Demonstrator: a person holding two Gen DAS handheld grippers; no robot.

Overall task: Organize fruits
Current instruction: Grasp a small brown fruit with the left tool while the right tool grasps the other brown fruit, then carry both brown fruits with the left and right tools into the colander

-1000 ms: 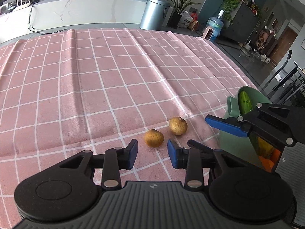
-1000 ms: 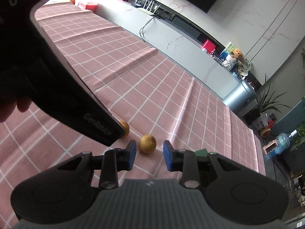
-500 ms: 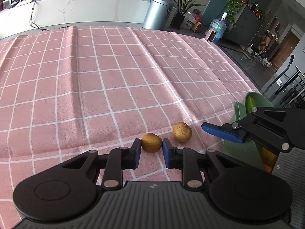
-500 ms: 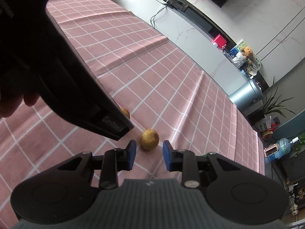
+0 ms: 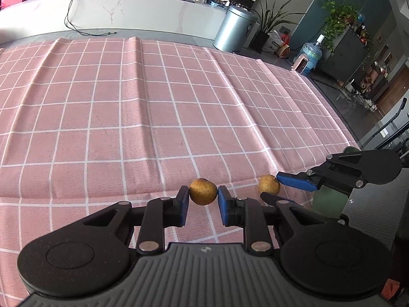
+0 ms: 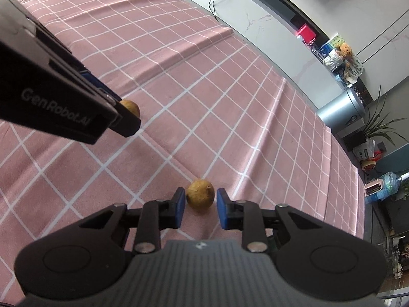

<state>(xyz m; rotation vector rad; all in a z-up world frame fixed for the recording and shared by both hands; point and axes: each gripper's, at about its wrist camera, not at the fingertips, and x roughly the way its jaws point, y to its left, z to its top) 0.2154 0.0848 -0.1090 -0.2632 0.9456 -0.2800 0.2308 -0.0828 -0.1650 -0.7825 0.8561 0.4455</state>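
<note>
Ok so your left gripper is clamped on the first brown fruit. Both blue pads sit flush against its sides, down low over the pink checked tablecloth. I can't tell whether it's lifted or resting on the cloth.

Your right gripper is closing in on the second brown fruit. That fruit sits on the cloth between the jaws. From the right wrist cam, the pad on the left of the picture looks like it's touching, and the other one has a sliver of daylight next to it, so you haven't got a real squeeze on it.

The two fruits are near each other, not touching. In the left wrist view the second one is just right of the first, with a green container poking out behind your right gripper at the table's edge. What's in it is hidden.

The only writing I can read is "GenRobot.AI", in pale letters along the black side of your left gripper in the right wrist cam. The silver bin across the room has a label, but it's too small to make out.
</note>
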